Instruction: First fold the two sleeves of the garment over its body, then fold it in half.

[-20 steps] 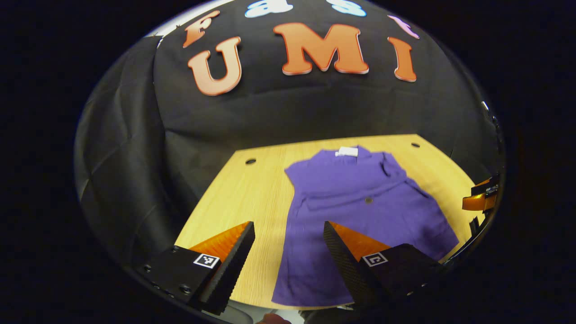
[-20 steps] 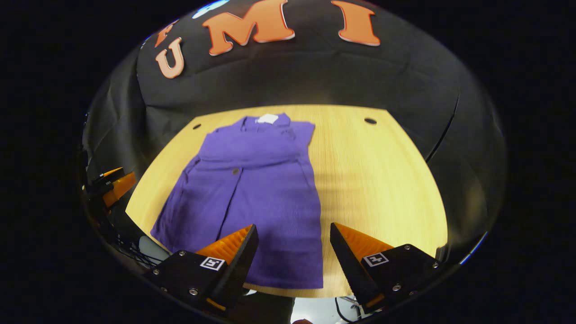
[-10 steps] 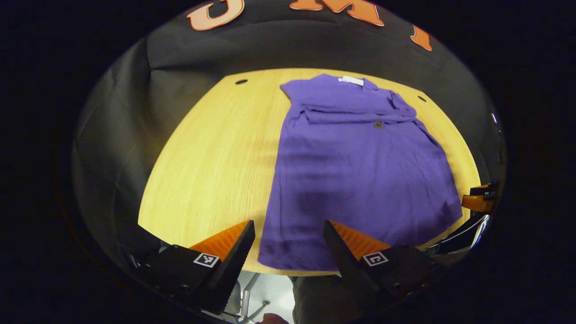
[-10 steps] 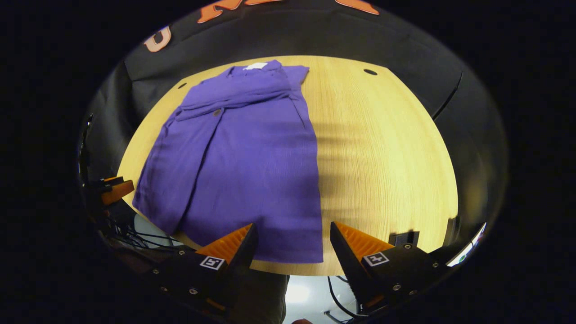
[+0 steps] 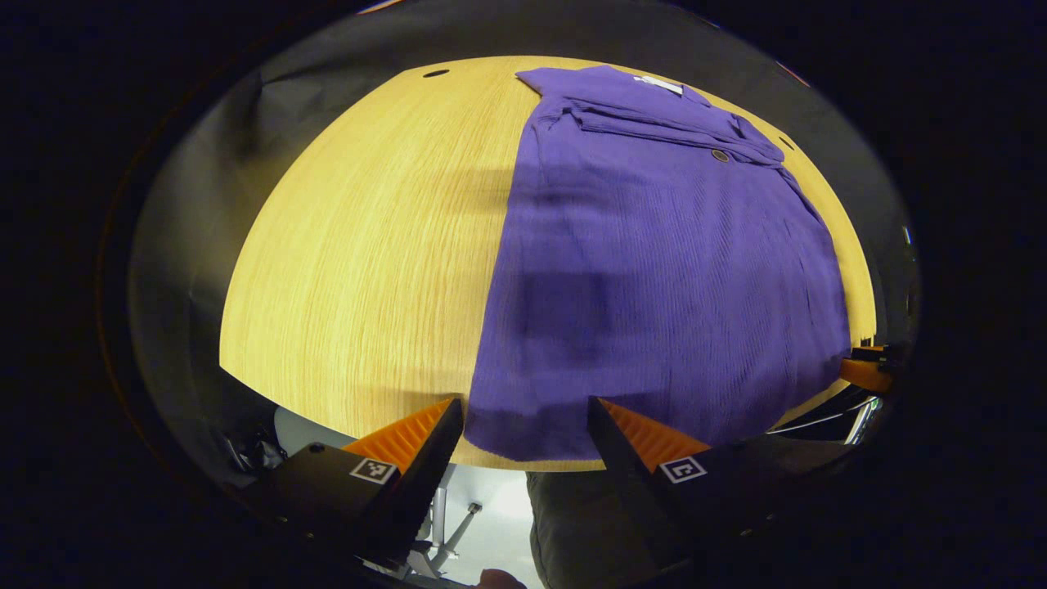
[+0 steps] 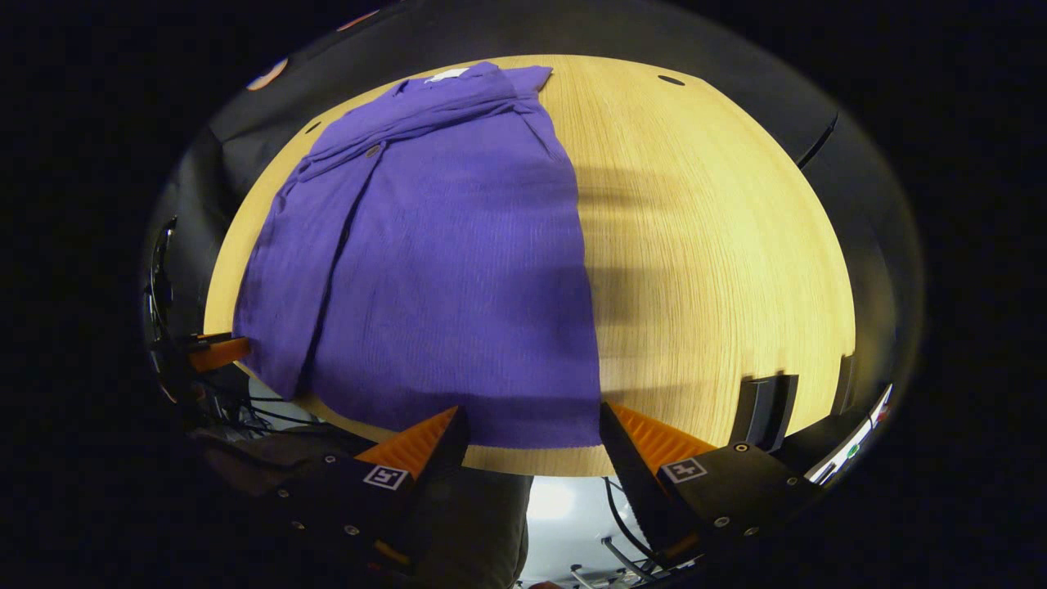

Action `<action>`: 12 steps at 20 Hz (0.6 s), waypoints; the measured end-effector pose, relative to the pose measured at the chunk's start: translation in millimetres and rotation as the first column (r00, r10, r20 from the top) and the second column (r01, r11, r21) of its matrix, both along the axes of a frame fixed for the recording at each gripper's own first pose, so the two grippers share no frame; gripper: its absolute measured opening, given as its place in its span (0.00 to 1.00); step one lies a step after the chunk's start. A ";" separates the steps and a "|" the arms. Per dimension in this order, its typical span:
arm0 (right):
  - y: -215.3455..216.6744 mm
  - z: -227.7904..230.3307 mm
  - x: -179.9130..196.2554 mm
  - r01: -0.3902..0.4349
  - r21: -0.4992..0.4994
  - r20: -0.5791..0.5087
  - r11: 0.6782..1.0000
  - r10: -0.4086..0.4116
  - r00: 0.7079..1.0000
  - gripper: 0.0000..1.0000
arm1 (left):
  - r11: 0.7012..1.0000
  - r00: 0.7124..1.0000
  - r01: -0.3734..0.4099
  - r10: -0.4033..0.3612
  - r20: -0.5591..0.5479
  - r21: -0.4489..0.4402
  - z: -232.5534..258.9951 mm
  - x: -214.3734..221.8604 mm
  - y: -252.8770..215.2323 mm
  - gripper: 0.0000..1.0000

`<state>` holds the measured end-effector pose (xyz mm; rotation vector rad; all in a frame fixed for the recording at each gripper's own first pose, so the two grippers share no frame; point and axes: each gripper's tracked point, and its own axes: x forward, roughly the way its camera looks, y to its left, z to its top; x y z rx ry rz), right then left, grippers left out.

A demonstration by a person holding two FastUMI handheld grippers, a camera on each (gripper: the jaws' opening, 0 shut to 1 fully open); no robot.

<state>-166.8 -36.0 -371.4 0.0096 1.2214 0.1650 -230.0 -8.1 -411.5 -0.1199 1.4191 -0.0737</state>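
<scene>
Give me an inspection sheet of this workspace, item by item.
Surface: wooden table, round holes near its far edge.
Job's things: purple garment lying flat, sleeves folded over the body near the collar, hem at the near edge; not yet folded in half.
Clutter: nothing seen on the table.
Grippers: left gripper open, above the hem's left corner; right gripper open, above the hem's right corner; neither holds cloth.
Cables: dark cables below the near table edge.
Surroundings: black cloth wall behind; pale floor beneath.
</scene>
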 end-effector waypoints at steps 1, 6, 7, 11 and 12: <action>0.2 -2.6 -2.1 0.001 -0.003 -0.012 1.000 -0.001 1.000 0.96 | 1.000 1.000 0.014 -0.014 -0.012 -0.004 2.1 -0.8 2.1 1.00; -2.7 -6.6 -3.0 -0.024 -0.052 -0.040 0.998 0.022 0.999 0.94 | 0.997 0.995 0.077 -0.077 -0.063 -0.005 -0.9 5.3 -1.7 0.99; -2.6 -6.1 -6.3 -0.030 -0.058 -0.050 0.998 0.027 0.998 0.93 | 0.997 0.994 0.081 -0.081 -0.072 -0.008 -1.8 7.7 -2.6 0.98; 7.2 -5.0 -5.7 -0.043 -0.038 -0.067 0.998 0.040 0.997 0.67 | 0.999 0.990 0.039 -0.041 -0.134 -0.017 -4.4 19.8 -15.2 0.69; 9.6 -5.9 -4.1 -0.029 -0.021 -0.069 0.999 0.028 0.997 0.54 | 0.999 0.988 0.023 -0.028 -0.152 -0.030 -5.7 23.4 -19.6 0.63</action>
